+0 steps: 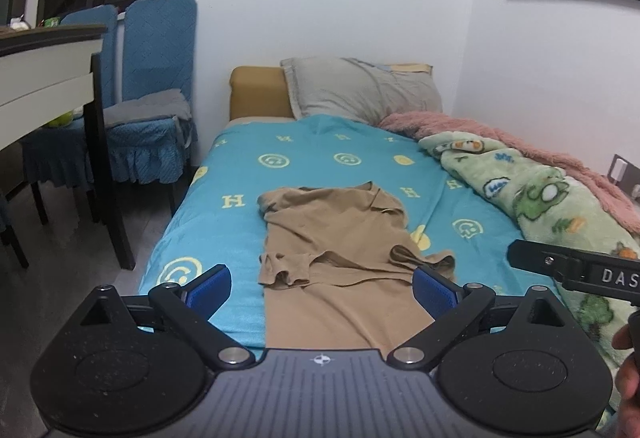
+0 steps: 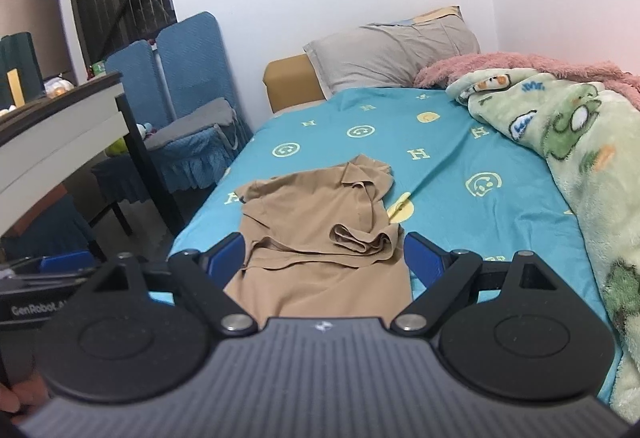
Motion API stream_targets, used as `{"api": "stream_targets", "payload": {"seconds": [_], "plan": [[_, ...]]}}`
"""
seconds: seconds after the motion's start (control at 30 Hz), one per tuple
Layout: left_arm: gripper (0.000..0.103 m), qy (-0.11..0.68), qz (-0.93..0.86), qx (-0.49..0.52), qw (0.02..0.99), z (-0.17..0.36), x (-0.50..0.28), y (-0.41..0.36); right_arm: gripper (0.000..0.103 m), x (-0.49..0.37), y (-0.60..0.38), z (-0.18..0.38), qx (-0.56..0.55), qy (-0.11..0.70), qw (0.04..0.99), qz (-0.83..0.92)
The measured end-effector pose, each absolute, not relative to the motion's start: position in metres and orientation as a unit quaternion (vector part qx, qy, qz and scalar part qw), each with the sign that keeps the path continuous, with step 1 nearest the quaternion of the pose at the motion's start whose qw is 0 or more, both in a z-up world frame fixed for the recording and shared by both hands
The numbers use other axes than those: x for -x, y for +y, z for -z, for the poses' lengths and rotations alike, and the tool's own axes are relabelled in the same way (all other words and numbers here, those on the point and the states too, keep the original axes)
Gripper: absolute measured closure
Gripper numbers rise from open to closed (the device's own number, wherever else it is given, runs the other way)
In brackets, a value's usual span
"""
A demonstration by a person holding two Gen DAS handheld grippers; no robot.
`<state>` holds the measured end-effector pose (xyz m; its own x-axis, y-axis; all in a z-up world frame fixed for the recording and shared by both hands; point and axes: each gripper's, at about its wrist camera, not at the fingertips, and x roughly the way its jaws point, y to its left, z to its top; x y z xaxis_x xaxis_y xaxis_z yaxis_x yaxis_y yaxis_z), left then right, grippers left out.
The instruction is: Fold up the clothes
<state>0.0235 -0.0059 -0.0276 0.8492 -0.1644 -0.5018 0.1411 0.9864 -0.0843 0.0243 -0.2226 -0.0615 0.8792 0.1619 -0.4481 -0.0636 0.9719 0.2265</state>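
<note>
Right now we have the shirt (image 1: 340, 250) lying lengthwise down the middle of the bed (image 1: 352, 158), collar toward the pillow (image 1: 360, 90) and hem toward us, with both sleeves (image 1: 286, 270) already turned in over the body. We judge it light, soft and limp: it will sag and drag wherever it is not supported, and the thin knit may slip if we pinch only one layer. Our best hold is probably at the two hem corners, or at the side edges near the sleeves, taking all layers at once so that the turned-in sleeves do not fall open.

Our left gripper (image 1: 322, 284) hovers above the lower shirt with its blue fingers (image 1: 210, 288) spread wide and gripping nothing. Our right gripper (image 2: 324, 258) is likewise spread and empty, framing the bunched right sleeve (image 2: 360, 240).

Both gripper bodies hide the hem, so we cannot tell how it lies or whether it overhangs the bed. A green blanket (image 2: 580, 158) crowds the right side, well apart from the shirt. Chairs (image 1: 156, 86) and a bench (image 1: 44, 74) stand to the left.
</note>
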Motion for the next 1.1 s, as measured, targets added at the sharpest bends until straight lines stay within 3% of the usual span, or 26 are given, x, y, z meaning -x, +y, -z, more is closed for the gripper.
{"api": "stream_targets", "payload": {"seconds": [0.27,0.3,0.33,0.43,0.5,0.57,0.7,0.73,0.77,0.8,0.83,1.1], "plan": [[0.004,0.301,0.062,0.037,0.951,0.045,-0.035,-0.004,0.016,-0.019,-0.215,0.061,-0.066,0.204,0.976,-0.046],[0.005,0.304,0.062,0.036,0.95,0.046,-0.036,-0.005,0.019,-0.019,-0.215,0.062,-0.062,0.203,0.976,-0.043],[0.005,0.306,0.062,0.035,0.949,0.046,-0.036,-0.005,0.029,-0.02,-0.214,0.063,-0.059,0.204,0.976,-0.04],[0.005,0.309,0.062,0.03,0.949,0.047,-0.036,-0.009,0.038,-0.02,-0.214,0.065,-0.059,0.212,0.975,-0.038],[0.005,0.308,0.065,0.03,0.949,0.045,-0.036,-0.011,0.058,-0.019,-0.216,0.066,-0.063,0.217,0.974,-0.036],[0.005,0.307,0.067,0.029,0.949,0.045,-0.036,-0.012,0.058,-0.017,-0.219,0.066,-0.067,0.215,0.974,-0.032],[0.005,0.312,0.067,0.027,0.947,0.048,-0.037,-0.012,0.056,-0.015,-0.22,0.066,-0.074,0.206,0.975,-0.03],[0.005,0.313,0.067,0.028,0.947,0.048,-0.037,-0.011,0.051,-0.016,-0.22,0.066,-0.078,0.207,0.975,-0.032],[0.005,0.314,0.067,0.031,0.947,0.048,-0.037,-0.01,0.043,-0.018,-0.22,0.066,-0.082,0.211,0.974,-0.031],[0.004,0.314,0.066,0.034,0.946,0.048,-0.037,-0.009,0.022,-0.019,-0.22,0.066,-0.086,0.212,0.973,-0.03],[0.005,0.315,0.066,0.036,0.946,0.048,-0.037,-0.008,0.01,-0.019,-0.221,0.066,-0.091,0.209,0.973,-0.028],[0.004,0.328,0.07,0.041,0.941,0.052,-0.039,-0.007,0.013,-0.022,-0.217,0.068,-0.079,0.217,0.973,-0.016]]}}
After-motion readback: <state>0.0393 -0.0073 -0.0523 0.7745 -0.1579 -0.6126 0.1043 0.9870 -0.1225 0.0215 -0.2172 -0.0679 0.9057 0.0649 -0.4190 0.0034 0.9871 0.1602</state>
